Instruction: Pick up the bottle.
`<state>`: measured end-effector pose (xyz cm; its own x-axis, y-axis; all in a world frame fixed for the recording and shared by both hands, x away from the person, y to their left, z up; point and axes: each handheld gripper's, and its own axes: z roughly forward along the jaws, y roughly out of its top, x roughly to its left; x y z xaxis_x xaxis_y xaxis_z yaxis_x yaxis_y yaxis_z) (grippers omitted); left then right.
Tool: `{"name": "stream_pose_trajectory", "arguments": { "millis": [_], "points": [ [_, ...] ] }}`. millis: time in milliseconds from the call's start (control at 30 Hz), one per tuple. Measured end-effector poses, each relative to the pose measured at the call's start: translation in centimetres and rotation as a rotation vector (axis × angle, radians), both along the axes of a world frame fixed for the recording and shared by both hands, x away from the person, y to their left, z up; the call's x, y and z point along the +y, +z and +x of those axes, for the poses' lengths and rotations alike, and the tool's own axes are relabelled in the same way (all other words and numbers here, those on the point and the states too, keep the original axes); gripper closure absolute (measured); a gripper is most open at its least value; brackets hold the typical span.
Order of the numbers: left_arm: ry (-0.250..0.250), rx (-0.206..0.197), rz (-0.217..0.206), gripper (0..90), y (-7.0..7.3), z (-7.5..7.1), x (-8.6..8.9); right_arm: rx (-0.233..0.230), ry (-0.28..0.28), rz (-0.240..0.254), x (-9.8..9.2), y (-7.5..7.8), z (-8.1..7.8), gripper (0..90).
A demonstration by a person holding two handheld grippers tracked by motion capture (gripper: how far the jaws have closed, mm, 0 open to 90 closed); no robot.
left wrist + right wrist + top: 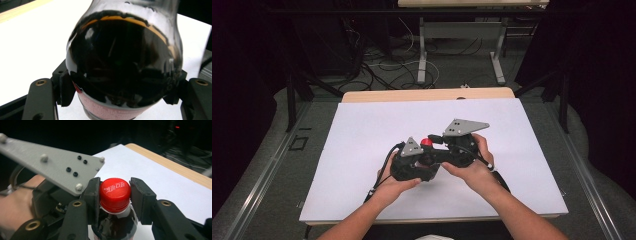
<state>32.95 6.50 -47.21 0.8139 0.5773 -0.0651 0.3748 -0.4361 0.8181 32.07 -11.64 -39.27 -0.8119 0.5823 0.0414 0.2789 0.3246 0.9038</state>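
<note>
A cola bottle (125,62) with dark drink and a red label stands upright on the white sheet (362,135). My left gripper (123,90) is shut on the bottle's body, one pad pressed on each side. The red cap (115,187) sits between the pads of my right gripper (114,195), which is shut on it. From above, the cap (427,142) shows between both grippers at the middle of the sheet, the left gripper (424,162) low and the right gripper (436,142) at cap height. The black gripper bodies hide most of the bottle there.
The white sheet covers the table, with a bare wooden strip (427,94) at the far edge. Beyond it lie floor cables (387,70) and the legs of another table (422,55). In the right gripper view, the left gripper's grey plate (50,162) reaches close to the cap.
</note>
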Motion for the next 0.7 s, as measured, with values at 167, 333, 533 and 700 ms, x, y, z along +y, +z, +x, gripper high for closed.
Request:
{"name": "stream_pose_trajectory", "arguments": {
  "millis": [167,333,533,700],
  "points": [
    [-0.077,-0.006,-0.008,29.5,0.1,-0.4,0.4,-0.003,0.191,-0.012,-0.9,0.3,1.1,60.8],
    [-0.187,-0.026,0.003,29.5,0.5,-1.3,0.3,-0.028,0.457,-0.051,-2.0,1.0,2.1,60.7],
    [-0.213,-0.005,-0.03,29.5,0.7,-1.6,0.1,-0.035,0.606,-0.036,-2.7,1.4,3.0,60.4],
    [-0.12,0.001,-0.032,29.5,0.9,-1.1,0.1,-0.029,0.417,-0.005,-2.5,1.4,1.9,57.2]
  ]
}}
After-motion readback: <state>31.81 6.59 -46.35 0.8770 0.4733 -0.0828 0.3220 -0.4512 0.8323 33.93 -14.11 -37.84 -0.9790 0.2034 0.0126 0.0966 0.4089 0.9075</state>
